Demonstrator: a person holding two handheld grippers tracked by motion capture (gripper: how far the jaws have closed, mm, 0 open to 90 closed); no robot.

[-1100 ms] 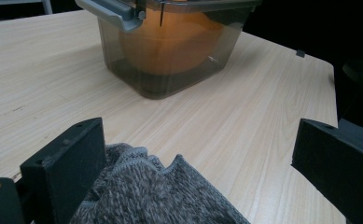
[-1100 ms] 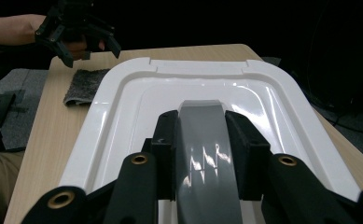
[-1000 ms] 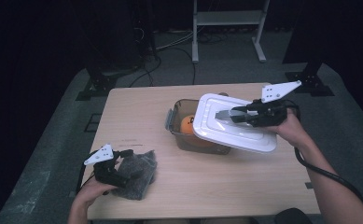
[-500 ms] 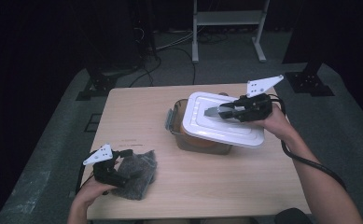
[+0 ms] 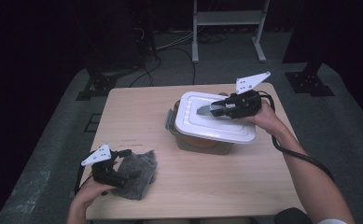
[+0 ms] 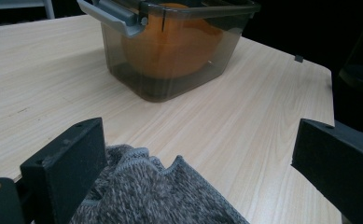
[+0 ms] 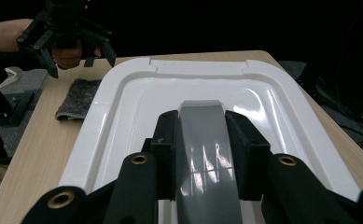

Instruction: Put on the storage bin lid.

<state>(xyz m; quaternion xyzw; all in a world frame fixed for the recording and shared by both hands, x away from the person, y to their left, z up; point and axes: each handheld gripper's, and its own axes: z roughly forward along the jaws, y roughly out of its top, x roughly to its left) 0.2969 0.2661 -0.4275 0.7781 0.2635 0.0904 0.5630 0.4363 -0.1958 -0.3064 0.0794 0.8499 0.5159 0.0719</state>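
Note:
A clear grey tub [image 5: 201, 142] stands at the middle right of the wooden table [image 5: 132, 116]. In the left gripper view an orange round thing [image 6: 174, 44] lies inside the tub [image 6: 137, 79], which has a grey latch [image 6: 116, 16] on its side. My right gripper [image 5: 215, 110] is shut on the grey handle [image 7: 206, 135] of the white lid [image 5: 219, 126], held flat over the tub; whether it rests on the rim I cannot tell. My left gripper [image 5: 123, 173] stands open at the front left, with a grey knitted cloth [image 6: 156, 196] lying loose between its jaws.
The cloth [image 5: 139, 179] lies close to the table's front edge. Bare tabletop stretches between cloth and tub. On the floor behind the table stand a white metal frame [image 5: 226, 18] and several cables [image 5: 170, 44]. Dark stand feet [image 5: 95, 86] sit beside the table's back corners.
My right gripper has carried the lid to the left until it covers the tub; the orange thing, seen from above before, is now hidden under it. The left gripper has stayed put.

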